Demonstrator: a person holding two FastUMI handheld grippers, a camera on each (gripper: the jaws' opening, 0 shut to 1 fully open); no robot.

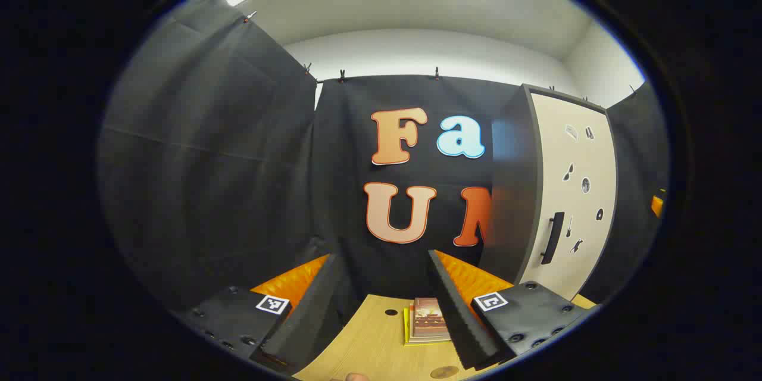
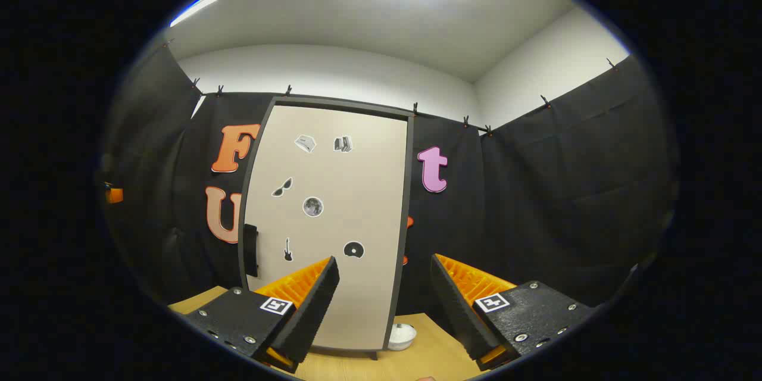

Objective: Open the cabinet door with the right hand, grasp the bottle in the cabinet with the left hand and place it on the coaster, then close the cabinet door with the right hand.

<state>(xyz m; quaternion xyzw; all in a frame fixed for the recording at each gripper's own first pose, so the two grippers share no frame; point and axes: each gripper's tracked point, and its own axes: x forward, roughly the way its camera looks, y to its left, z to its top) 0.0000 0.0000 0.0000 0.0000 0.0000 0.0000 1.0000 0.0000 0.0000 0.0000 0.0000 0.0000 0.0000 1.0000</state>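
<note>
The cabinet (image 2: 326, 220) stands upright on the wooden table, its beige door shut and dotted with small stickers. A dark handle (image 2: 250, 250) sits on the door's left edge. My right gripper (image 2: 385, 261) is open and faces the door from a short way off, holding nothing. In the left gripper view the cabinet (image 1: 571, 190) is off to the right, with its handle (image 1: 552, 238) in sight. My left gripper (image 1: 382, 257) is open and empty, pointing at the cloth wall. A round brown coaster (image 1: 444, 372) lies on the table near its right finger. The shut door hides the cabinet's inside.
A small stack of books (image 1: 427, 321) lies on the wooden table (image 1: 369, 345) ahead of the left gripper. A white bowl (image 2: 402, 336) sits at the cabinet's right foot. Black cloth walls close in the booth on all sides.
</note>
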